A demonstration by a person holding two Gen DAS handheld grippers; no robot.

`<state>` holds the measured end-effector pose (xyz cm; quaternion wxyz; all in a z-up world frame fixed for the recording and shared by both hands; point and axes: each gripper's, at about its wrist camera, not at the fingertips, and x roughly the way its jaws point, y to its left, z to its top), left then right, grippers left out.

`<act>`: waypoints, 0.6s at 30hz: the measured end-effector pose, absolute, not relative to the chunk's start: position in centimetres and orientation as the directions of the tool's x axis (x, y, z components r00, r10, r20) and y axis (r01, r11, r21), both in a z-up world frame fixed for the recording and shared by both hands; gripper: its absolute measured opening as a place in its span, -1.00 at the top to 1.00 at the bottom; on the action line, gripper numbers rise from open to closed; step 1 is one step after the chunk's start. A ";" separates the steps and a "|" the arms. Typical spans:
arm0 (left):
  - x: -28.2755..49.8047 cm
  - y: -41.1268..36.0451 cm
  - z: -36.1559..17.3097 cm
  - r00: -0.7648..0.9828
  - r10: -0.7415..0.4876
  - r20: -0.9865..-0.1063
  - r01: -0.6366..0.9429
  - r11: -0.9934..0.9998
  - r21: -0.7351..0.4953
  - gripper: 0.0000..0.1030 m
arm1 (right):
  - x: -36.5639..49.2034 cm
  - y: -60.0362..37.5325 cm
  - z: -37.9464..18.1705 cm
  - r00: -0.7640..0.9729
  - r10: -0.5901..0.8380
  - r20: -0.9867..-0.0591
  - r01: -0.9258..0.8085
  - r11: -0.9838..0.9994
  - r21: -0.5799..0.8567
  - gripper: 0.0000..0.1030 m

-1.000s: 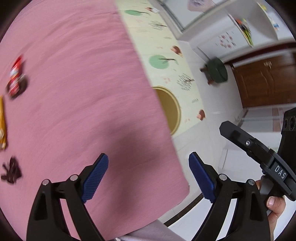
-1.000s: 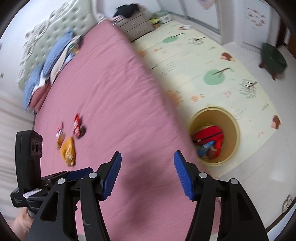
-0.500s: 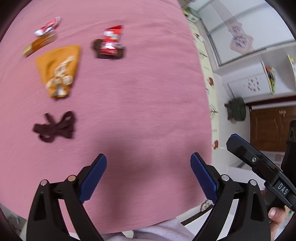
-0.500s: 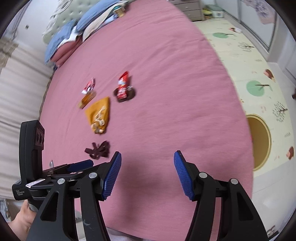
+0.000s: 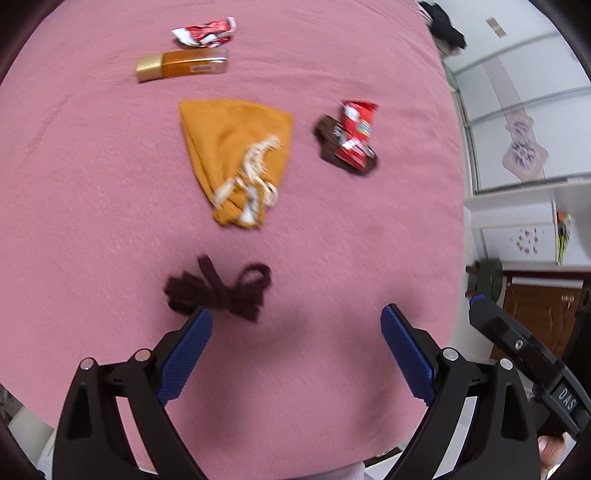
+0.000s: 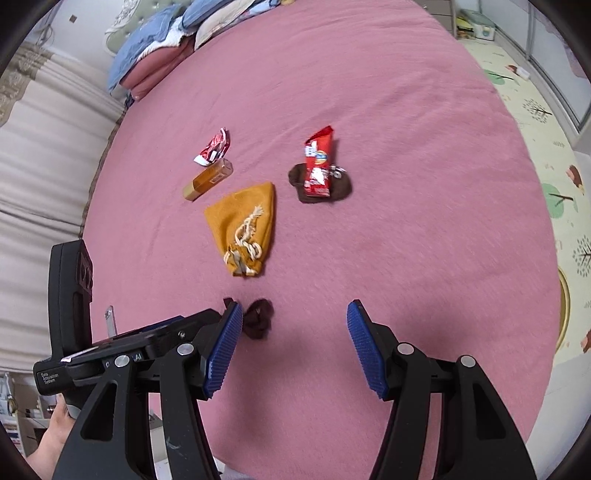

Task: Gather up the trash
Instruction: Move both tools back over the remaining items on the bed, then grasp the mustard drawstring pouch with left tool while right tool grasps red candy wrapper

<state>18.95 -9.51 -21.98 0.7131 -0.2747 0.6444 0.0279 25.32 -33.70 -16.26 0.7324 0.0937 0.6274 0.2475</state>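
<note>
Apparently a home bedroom: pink bed [image 6: 369, 110], piled pillows [image 6: 166, 48] by a tufted headboard [image 6: 125, 22], children's play mat [image 6: 546, 147].

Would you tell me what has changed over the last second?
Both grippers, left and right, swung from the bin side toward the litter on the bed, closing on the dark ribbon. Both stayed open and empty; nothing on the bed moved.

Both grippers hover side by side, left gripper [image 5: 295, 325] and right gripper [image 6: 294, 319], jaws spread wide, holding nothing.

Pink bed [image 6: 406, 110], curtain [image 6: 44, 147], patterned floor mat [image 6: 546, 155].
</note>
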 end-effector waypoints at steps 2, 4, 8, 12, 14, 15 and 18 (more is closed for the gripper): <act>19.9 -8.6 -22.7 0.168 -0.310 -0.936 -0.410 0.841 -0.353 -0.80 | 26.5 -32.6 -16.7 0.082 0.474 -0.877 -0.255 0.860 0.441 -0.12; 21.1 -7.7 -23.6 0.160 -0.301 -0.940 -0.427 0.838 -0.341 -0.80 | 28.0 -31.7 -17.2 0.075 0.465 -0.882 -0.261 0.863 0.432 -0.12; 23.1 -6.2 -25.5 0.141 -0.286 -0.948 -0.451 0.834 -0.319 -0.81 | 30.6 -30.4 -18.4 0.058 0.456 -0.888 -0.263 0.865 0.427 -0.12; 24.9 -4.8 -27.9 0.124 -0.265 -0.956 -0.478 0.828 -0.291 -0.81 | 33.2 -29.2 -19.9 0.043 0.442 -0.896 -0.264 0.870 0.417 -0.13; 25.7 -4.1 -29.3 0.106 -0.264 -0.959 -0.502 0.818 -0.281 -0.81 | 34.5 -28.7 -20.8 0.043 0.431 -0.901 -0.259 0.876 0.407 -0.13; 26.0 -3.8 -29.7 0.103 -0.267 -0.958 -0.508 0.814 -0.281 -0.81 | 35.1 -28.5 -21.1 0.041 0.430 -0.902 -0.256 0.877 0.407 -0.13; 27.0 -3.3 -31.2 0.088 -0.269 -0.959 -0.521 0.808 -0.275 -0.81 | 36.9 -28.1 -22.5 0.038 0.422 -0.906 -0.245 0.883 0.401 -0.13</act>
